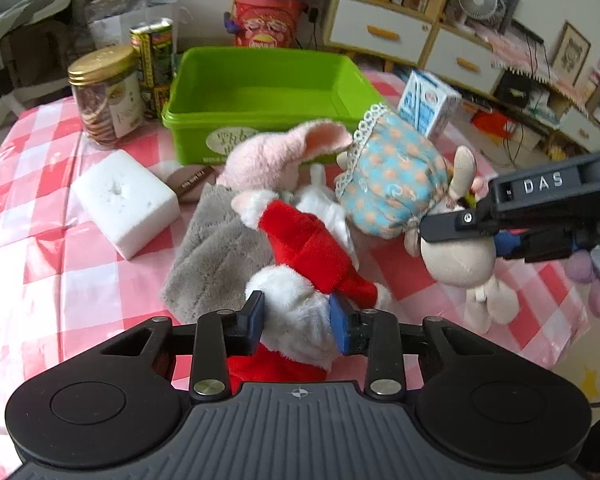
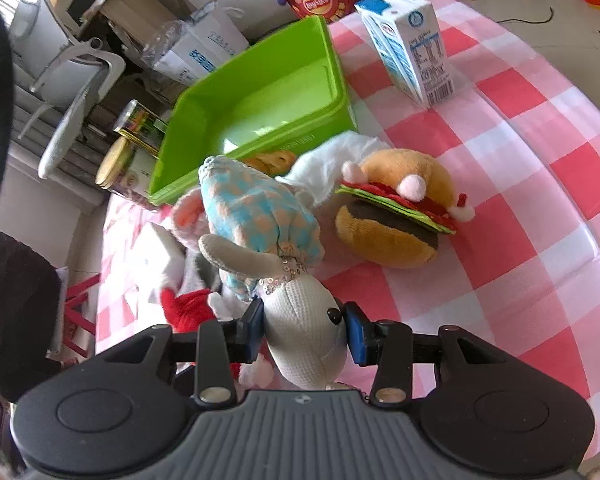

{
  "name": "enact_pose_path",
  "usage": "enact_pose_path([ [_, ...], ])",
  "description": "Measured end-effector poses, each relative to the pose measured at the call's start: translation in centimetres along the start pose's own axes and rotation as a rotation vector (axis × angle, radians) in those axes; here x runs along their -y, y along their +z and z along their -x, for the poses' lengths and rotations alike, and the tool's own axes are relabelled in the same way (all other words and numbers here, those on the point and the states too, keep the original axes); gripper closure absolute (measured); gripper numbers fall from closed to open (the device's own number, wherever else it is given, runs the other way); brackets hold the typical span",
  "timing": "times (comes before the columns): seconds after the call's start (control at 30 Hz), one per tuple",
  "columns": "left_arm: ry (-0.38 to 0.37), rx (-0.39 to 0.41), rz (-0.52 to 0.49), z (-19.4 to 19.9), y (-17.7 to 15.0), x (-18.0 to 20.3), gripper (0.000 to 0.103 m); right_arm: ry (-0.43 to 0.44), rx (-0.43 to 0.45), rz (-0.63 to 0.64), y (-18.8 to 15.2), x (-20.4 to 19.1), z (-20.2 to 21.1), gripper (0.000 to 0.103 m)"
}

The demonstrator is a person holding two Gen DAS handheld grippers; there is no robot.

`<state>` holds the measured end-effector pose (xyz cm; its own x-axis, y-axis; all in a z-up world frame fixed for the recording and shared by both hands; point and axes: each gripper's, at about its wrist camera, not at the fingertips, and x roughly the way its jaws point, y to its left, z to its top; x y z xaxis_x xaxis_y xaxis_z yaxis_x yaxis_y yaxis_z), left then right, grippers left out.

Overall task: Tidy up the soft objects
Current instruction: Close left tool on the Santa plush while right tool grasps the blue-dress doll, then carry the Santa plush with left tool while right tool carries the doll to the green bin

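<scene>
Left gripper [image 1: 296, 322] pinching red-white plush [image 1: 300, 256] on table, near green bin [image 1: 260, 76]. Right gripper [image 2: 305, 330] squeezing doll [image 2: 304, 320] head. Both looking light, squashy; gripping firm stuffed parts likely safest.

The red-and-white plush [image 1: 300, 264] runs under the left gripper's body at 6 o'clock — its lower part hidden. The green bin's label [image 1: 230, 140] is blurred, half covered by a pink ear [image 1: 296, 140].

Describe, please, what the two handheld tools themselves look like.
Each is black, with a ribbed grey centre plate between two round discs, silver pivot bolts and blue pads: left tool, right tool. The left view shows white "DAS" lettering on the right tool's side.
</scene>
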<state>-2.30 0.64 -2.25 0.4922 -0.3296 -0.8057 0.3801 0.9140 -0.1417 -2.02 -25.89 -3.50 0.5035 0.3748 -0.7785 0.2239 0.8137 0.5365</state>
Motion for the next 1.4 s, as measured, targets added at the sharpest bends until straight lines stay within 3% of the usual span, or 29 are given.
enact_pose_path([
  [0.23, -0.005, -0.035, 0.009, -0.7, -0.5, 0.0, 0.068, 0.018, 0.019, -0.007, -0.1, 0.0, 0.9, 0.079],
  [0.5, -0.028, 0.032, 0.054, 1.1, 0.0, -1.0, 0.069, -0.051, 0.022, -0.022, -0.2, 0.8, 0.6, 0.079],
  [0.77, -0.011, 0.149, 0.133, 3.7, 1.9, -1.7, 0.070, 0.054, 0.096, -0.029, 0.4, -0.2, 2.5, 0.079],
  [1.1, 0.052, 0.200, 0.150, 3.4, 6.5, -2.3, 0.070, 0.139, 0.165, -0.136, 4.6, -1.1, 2.3, 0.079],
  [1.4, 0.073, 0.237, 0.124, 1.1, 11.6, -2.7, 0.070, 0.135, 0.245, -0.095, 9.0, -2.7, 0.3, 0.079],
])
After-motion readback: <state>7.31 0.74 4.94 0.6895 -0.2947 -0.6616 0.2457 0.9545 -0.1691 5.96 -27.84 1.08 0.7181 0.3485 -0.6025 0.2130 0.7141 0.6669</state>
